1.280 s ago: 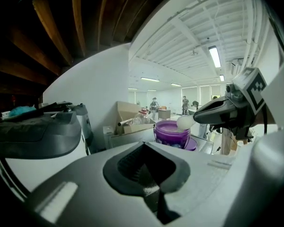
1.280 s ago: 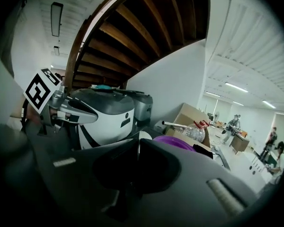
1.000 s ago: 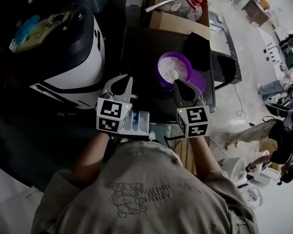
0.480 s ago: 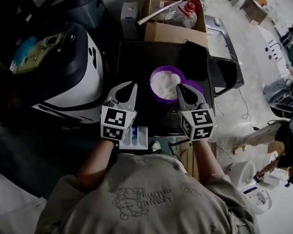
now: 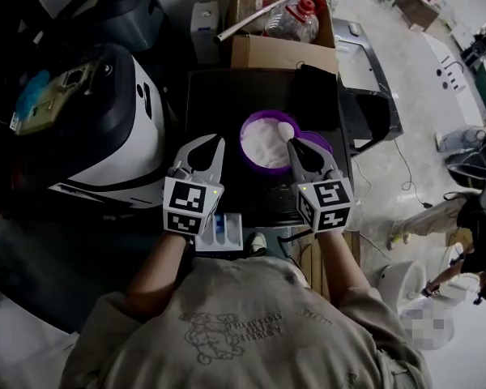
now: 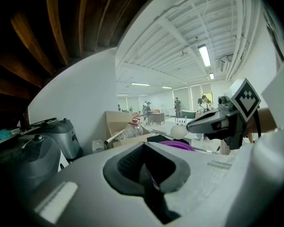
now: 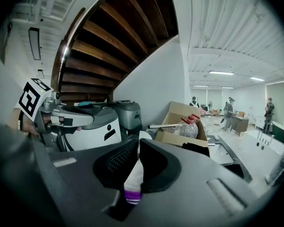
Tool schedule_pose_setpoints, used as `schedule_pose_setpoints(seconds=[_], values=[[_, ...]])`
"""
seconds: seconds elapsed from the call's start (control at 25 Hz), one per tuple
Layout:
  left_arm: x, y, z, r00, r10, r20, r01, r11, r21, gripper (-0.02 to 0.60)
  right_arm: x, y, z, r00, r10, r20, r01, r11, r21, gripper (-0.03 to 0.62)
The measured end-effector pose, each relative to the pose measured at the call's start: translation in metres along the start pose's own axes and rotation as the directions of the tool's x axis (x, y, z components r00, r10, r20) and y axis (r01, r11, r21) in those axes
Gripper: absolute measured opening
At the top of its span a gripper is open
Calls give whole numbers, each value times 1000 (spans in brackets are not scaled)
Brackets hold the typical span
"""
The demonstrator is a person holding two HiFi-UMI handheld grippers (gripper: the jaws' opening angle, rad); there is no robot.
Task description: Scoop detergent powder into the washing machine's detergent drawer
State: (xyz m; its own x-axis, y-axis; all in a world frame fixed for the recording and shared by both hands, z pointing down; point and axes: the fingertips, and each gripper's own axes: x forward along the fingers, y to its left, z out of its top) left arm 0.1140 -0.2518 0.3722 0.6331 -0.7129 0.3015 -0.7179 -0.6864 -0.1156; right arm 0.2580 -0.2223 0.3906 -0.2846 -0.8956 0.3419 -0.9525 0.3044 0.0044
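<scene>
An open lab (strip lights (image 6: 204,56), desks (image 7: 240,122)).

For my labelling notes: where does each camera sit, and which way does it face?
Head view: on the person's head, facing steeply down at the tub and drawer; shows forearms, left hand-held gripper, right hand-held gripper.
Left gripper view: on the left one, facing along shut jaws toward the box; shows the right one.
Right gripper view: on the right one, jaws shut on the scoop, facing the box; shows the left one.
Shared: both gripper views see the box.
</scene>
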Motion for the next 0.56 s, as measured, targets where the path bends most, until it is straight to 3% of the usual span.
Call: schedule_pose_setpoints(seconds=[0.56], values=[[0, -7, -2, 1000, -15, -17, 15, 1000, -2, 0, -2, -7, -5, 1000, -12, -5, 12, 1000, 5, 37]])
